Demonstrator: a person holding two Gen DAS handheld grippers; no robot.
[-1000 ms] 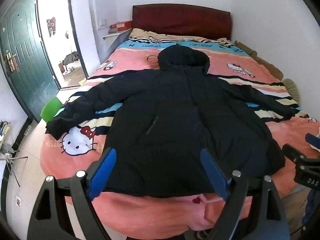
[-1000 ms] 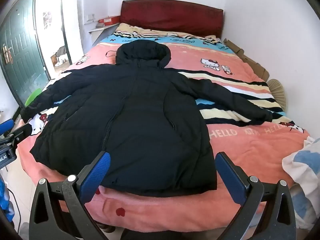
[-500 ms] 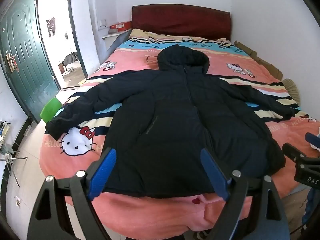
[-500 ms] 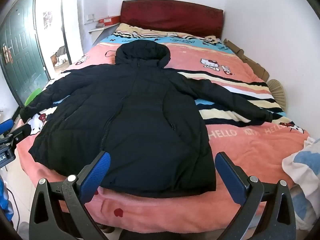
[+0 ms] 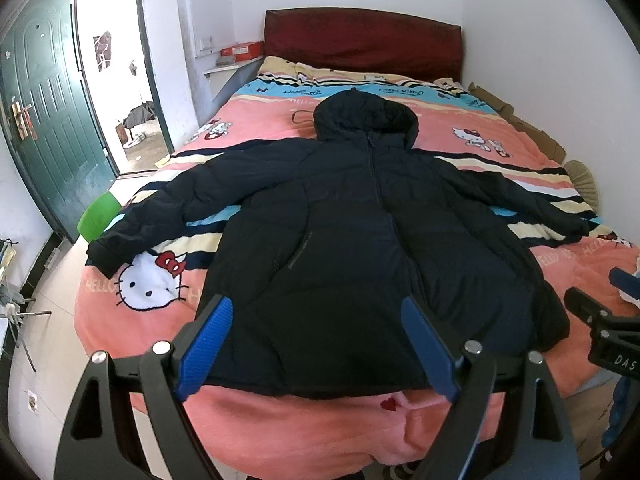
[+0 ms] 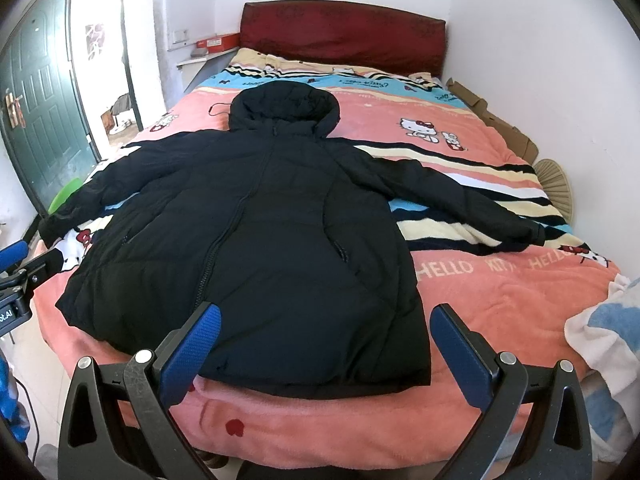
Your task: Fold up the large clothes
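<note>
A large black hooded puffer jacket point(image 5: 360, 240) lies spread flat, front up, on the bed, sleeves out to both sides and hood toward the headboard; it also shows in the right wrist view point(image 6: 256, 240). My left gripper point(image 5: 316, 344) is open and empty, held in front of the jacket's hem at the foot of the bed. My right gripper point(image 6: 324, 352) is open and empty, also in front of the hem, further right. Each gripper shows at the edge of the other's view.
The bed point(image 5: 132, 332) has a pink Hello Kitty blanket and a dark red headboard point(image 5: 360, 48). A white and blue cloth point(image 6: 608, 320) lies at the bed's right corner. A green door point(image 5: 44, 128) and a green stool point(image 5: 96, 216) stand left. A wall runs along the right.
Both grippers have drifted very slightly; the jacket has not moved and both grippers stay open.
</note>
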